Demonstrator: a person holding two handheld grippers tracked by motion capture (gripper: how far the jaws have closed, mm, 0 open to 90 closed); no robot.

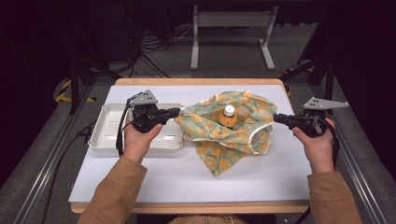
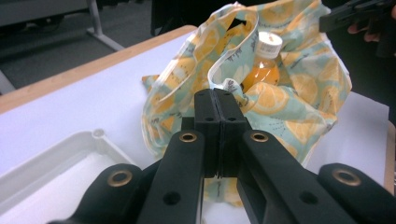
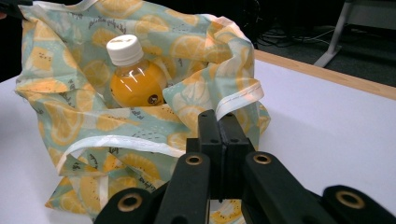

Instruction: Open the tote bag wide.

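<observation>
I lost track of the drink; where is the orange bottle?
In the high view the orange bottle stands mid-table inside the lemon-print bag, right of the white tray.

Both forearms wear tan, ochre-brown sleeves with plain cuffs that end at the wrists. The left gripper (image 1: 173, 112) is matte black plastic, topped by a grey three-cornered plate pierced with small holes, and a black cable loops from its body. The right gripper (image 1: 276, 118) is the same black build with its own grey plate. Close up, each gripper has two broad black arms with brass-ringed pivot holes and plain round bores, ending in narrow, square-edged black fingertips (image 2: 216, 109)
</observation>
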